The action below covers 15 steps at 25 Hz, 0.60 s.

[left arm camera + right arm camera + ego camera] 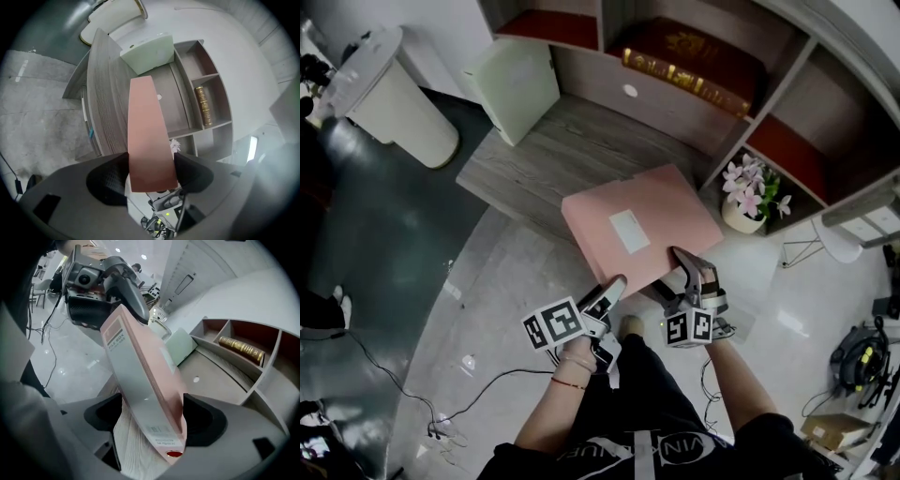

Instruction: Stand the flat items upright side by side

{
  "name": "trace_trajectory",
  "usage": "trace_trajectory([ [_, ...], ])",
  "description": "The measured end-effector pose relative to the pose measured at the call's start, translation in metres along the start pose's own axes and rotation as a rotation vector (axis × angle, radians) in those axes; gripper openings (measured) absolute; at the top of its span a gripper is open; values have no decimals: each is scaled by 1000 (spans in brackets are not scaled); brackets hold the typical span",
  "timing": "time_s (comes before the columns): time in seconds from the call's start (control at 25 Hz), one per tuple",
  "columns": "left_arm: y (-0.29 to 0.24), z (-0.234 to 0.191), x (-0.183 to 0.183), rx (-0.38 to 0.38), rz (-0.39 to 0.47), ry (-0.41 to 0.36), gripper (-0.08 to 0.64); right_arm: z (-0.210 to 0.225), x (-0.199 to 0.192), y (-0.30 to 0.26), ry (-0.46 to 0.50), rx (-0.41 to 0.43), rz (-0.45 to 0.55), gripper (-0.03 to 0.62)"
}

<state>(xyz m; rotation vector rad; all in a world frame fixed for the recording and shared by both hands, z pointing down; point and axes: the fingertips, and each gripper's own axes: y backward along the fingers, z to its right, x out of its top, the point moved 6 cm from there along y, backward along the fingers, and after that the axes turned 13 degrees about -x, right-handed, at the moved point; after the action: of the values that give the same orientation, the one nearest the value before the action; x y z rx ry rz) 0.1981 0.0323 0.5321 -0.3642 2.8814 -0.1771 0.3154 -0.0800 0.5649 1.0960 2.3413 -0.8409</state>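
Observation:
A pink file box (637,230) hangs tilted over the grey wooden shelf top (572,141), its labelled face up. My left gripper (614,286) is shut on its near left edge; in the left gripper view the box (145,131) fills the space between both pads. My right gripper (682,258) stands at the box's near right edge. In the right gripper view the box (140,366) lies between the wide jaws (152,416), with a gap on the left side. A pale green file box (517,89) stands upright at the shelf's back left.
A dark red book with gold lettering (694,61) lies in a shelf compartment behind. A pot of pink flowers (750,197) stands right of the shelf. A white bin (394,94) is at the far left. Cables (441,403) run over the floor.

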Motion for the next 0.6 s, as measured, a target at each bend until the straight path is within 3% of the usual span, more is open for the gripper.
trace_trajectory([
  [0.24, -6, 21, 10, 44, -25, -83, 296, 5, 10, -7, 9, -10, 61, 387],
  [0.6, -21, 65, 40, -13, 48, -197, 310, 29, 25, -15, -151, -72, 132, 337],
])
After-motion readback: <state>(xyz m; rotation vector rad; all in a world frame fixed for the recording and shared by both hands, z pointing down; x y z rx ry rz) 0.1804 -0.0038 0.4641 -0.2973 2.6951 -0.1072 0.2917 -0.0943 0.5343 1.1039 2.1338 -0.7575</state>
